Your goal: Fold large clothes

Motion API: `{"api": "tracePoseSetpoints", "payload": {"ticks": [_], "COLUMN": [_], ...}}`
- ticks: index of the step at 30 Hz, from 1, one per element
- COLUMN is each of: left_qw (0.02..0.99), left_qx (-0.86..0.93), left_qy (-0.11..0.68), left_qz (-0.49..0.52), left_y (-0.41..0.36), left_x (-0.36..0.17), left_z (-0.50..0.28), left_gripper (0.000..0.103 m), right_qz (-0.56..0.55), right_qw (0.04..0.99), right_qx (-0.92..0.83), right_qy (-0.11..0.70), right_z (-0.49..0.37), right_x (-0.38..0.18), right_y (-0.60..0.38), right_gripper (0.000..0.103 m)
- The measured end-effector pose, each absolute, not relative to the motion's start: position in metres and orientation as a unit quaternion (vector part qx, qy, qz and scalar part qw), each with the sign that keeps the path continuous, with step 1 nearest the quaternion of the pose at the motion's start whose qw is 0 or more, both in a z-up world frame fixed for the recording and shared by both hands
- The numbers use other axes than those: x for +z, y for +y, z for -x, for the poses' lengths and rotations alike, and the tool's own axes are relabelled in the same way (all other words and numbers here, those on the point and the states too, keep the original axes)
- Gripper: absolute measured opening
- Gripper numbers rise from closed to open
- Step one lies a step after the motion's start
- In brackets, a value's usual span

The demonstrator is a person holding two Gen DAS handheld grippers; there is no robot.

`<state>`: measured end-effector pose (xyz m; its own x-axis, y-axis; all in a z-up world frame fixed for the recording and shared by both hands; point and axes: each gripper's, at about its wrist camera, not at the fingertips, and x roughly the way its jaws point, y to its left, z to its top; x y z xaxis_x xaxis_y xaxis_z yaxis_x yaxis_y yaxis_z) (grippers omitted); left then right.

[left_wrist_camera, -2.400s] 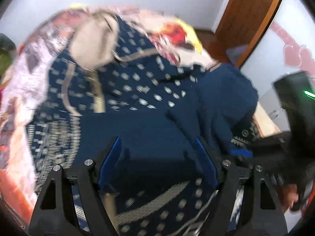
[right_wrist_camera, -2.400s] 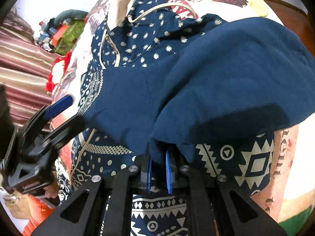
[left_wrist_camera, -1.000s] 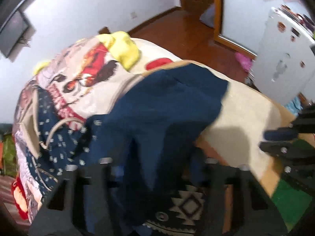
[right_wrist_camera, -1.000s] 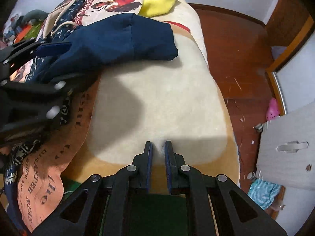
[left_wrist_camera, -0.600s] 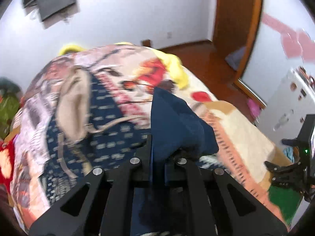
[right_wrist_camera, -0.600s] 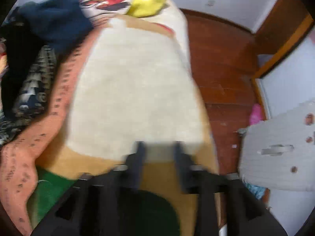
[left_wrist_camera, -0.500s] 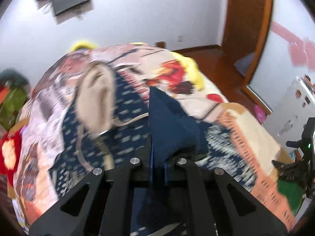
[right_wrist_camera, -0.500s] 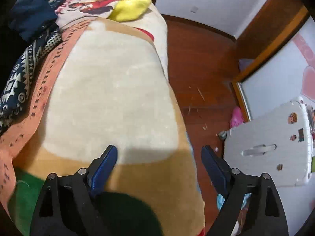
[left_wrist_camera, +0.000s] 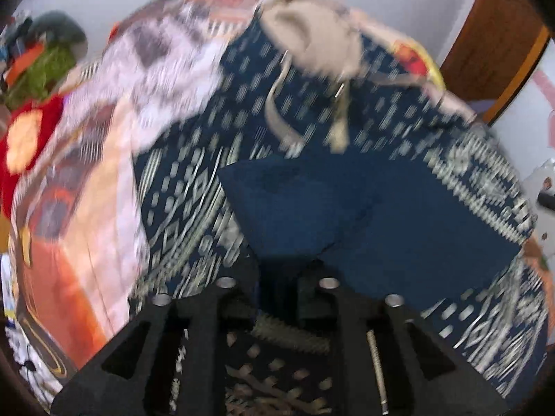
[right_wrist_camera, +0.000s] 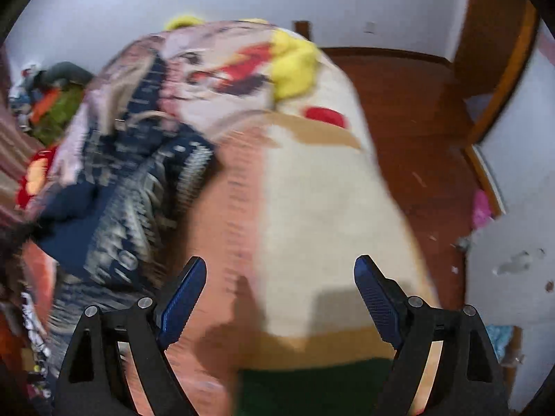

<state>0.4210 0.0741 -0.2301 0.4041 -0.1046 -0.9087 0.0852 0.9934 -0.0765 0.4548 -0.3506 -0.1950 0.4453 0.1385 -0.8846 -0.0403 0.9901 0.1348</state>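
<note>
A large navy hoodie [left_wrist_camera: 242,131] with white patterns and a beige hood [left_wrist_camera: 312,41] lies spread on the bed. My left gripper [left_wrist_camera: 281,270] is shut on its plain navy sleeve [left_wrist_camera: 312,215], which lies folded across the body of the hoodie. In the right wrist view the hoodie [right_wrist_camera: 138,180] is bunched at the left of the bed. My right gripper [right_wrist_camera: 279,277] is open and empty above the cream part of the blanket [right_wrist_camera: 319,208], to the right of the hoodie.
The bed carries a printed blanket [left_wrist_camera: 86,180] with a yellow patch [right_wrist_camera: 295,66]. A pile of clothes [left_wrist_camera: 45,66] lies at the far left. Wooden floor [right_wrist_camera: 416,121] and a door frame [right_wrist_camera: 503,69] lie to the right of the bed.
My left gripper has carried the navy sleeve down and across the hoodie's body. My right gripper, which opened half a second ago, has swung left towards the hoodie.
</note>
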Motion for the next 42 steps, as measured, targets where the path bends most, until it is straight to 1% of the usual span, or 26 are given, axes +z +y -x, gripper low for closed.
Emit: {"api": "tracePoseSetpoints", "payload": {"ticks": [1,3,4,5,6,7,8,9,11,13,15,17,18,19,21,23,25,28,29,32,35,38,41,42], "left_qw": [0.831,0.823,0.825,0.828,0.830,0.833,0.837,0.841,0.851,0.852,0.847,0.847,0.852,0.858,0.861,0.867,0.874,0.881,0.881,0.872,0.853,0.832,0.835,0.838], "left_qx": [-0.056,-0.059,-0.060,-0.060,-0.061,-0.064,-0.070,-0.075,-0.082,-0.092,-0.103,-0.091,-0.086,-0.081,-0.077,-0.057,-0.042,-0.007,0.002,0.023,0.038,0.052,0.079,0.083], "left_qy": [0.554,0.565,0.562,0.558,0.554,0.549,0.543,0.536,0.520,0.514,0.518,0.515,0.508,0.497,0.492,0.487,0.478,0.470,0.472,0.489,0.516,0.545,0.540,0.537], "left_qz": [0.008,0.009,0.011,0.012,0.013,0.014,0.014,0.010,-0.011,-0.032,-0.062,-0.089,-0.097,-0.103,-0.103,-0.092,-0.080,-0.052,-0.041,0.022,0.068,0.088,0.065,0.058], "left_y": [0.078,0.086,0.090,0.092,0.093,0.093,0.092,0.089,0.076,0.062,0.043,0.027,0.022,0.018,0.017,0.024,0.040,0.081,0.095,0.149,0.185,0.202,0.203,0.204], "left_x": [-0.238,-0.248,-0.248,-0.246,-0.243,-0.240,-0.236,-0.233,-0.229,-0.231,-0.243,-0.254,-0.257,-0.256,-0.254,-0.250,-0.245,-0.237,-0.236,-0.241,-0.257,-0.280,-0.282,-0.280], "left_z": [-0.418,-0.411,-0.408,-0.405,-0.403,-0.401,-0.401,-0.401,-0.406,-0.415,-0.429,-0.443,-0.447,-0.451,-0.456,-0.458,-0.456,-0.451,-0.448,-0.434,-0.423,-0.406,-0.389,-0.384], "left_gripper": [0.032,0.045,0.049,0.057,0.060,0.060,0.063,0.070,0.077,0.077,0.077,0.077,0.073,0.069,0.042,0.031,0.027,0.018,0.017,0.017,0.019,0.032,0.053,0.055], "right_qz": [-0.047,-0.041,-0.035,-0.029,-0.023,-0.016,-0.004,0.003,0.022,0.034,0.044,0.049,0.051,0.053,0.058,0.061,0.059,0.056,0.055,0.056,0.058,0.063,0.066,0.066], "right_qw": [0.848,0.845,0.844,0.842,0.841,0.838,0.832,0.827,0.813,0.799,0.797,0.796,0.795,0.795,0.794,0.794,0.794,0.793,0.793,0.794,0.794,0.794,0.794,0.794], "right_qx": [0.064,0.080,0.087,0.092,0.097,0.103,0.109,0.111,0.109,0.105,0.108,0.111,0.112,0.112,0.113,0.114,0.116,0.119,0.119,0.119,0.118,0.117,0.113,0.109], "right_qy": [0.525,0.527,0.529,0.530,0.532,0.536,0.545,0.552,0.572,0.592,0.593,0.592,0.594,0.594,0.594,0.594,0.594,0.595,0.595,0.594,0.594,0.593,0.593,0.594], "right_z": [-0.457,-0.464,-0.469,-0.470,-0.473,-0.475,-0.479,-0.483,-0.491,-0.495,-0.495,-0.494,-0.494,-0.494,-0.494,-0.495,-0.496,-0.495,-0.495,-0.495,-0.495,-0.494,-0.493,-0.492], "right_x": [-0.194,-0.192,-0.194,-0.195,-0.198,-0.201,-0.208,-0.214,-0.231,-0.247,-0.252,-0.253,-0.254,-0.255,-0.257,-0.258,-0.258,-0.258,-0.259,-0.259,-0.260,-0.260,-0.259,-0.258], "right_y": [-0.337,-0.310,-0.296,-0.285,-0.275,-0.265,-0.253,-0.247,-0.233,-0.227,-0.225,-0.222,-0.222,-0.221,-0.219,-0.217,-0.219,-0.218,-0.219,-0.218,-0.218,-0.217,-0.215,-0.215], "right_gripper": [0.086,0.086,0.086,0.086,0.087,0.087,0.087,0.087,0.087,0.088,0.093,0.095,0.096,0.097,0.098,0.100,0.101,0.102,0.102,0.102,0.102,0.102,0.102,0.102]}}
